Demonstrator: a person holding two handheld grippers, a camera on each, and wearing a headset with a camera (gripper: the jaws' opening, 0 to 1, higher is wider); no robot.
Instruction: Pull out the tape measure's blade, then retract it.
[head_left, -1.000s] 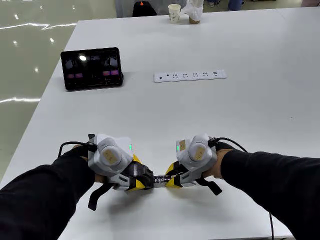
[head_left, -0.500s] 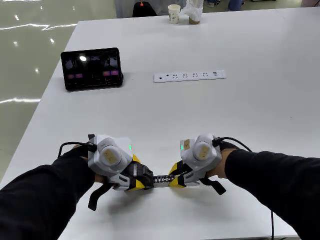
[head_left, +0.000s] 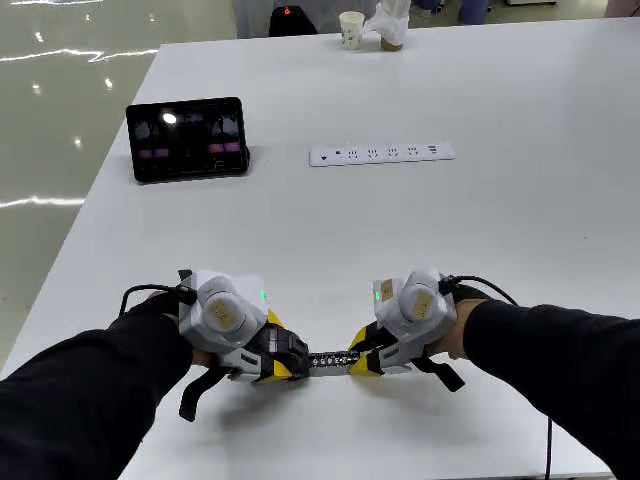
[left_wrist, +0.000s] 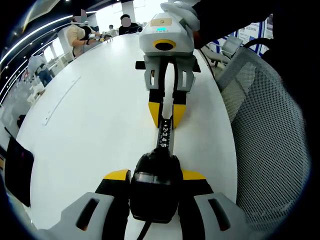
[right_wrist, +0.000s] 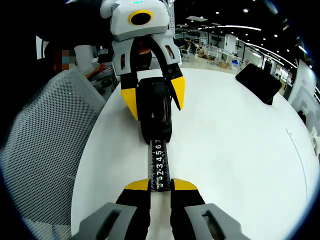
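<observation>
The white surface (head_left: 400, 230) carries the work near its 6 o'clock edge. The left tool (head_left: 285, 362) grips the black tape measure (left_wrist: 156, 186). At its 3 o'clock, the right tool (head_left: 360, 362) pinches the end of the short pulled-out blade (right_wrist: 159, 162).

At the near edge of the white rectangular table (head_left: 500, 230), we find the black tape measure case (left_wrist: 156, 187) in the jaws of the left gripper (head_left: 283, 352). Its numbered metal blade (head_left: 328, 358) runs right into the jaws of the right gripper (head_left: 360, 362). Behind them, the black flat tablet (head_left: 187, 138) stands at the left, with the white plastic power strip (head_left: 382, 154) to its right. The paper cup (head_left: 351, 29) sits at the far edge.
</observation>
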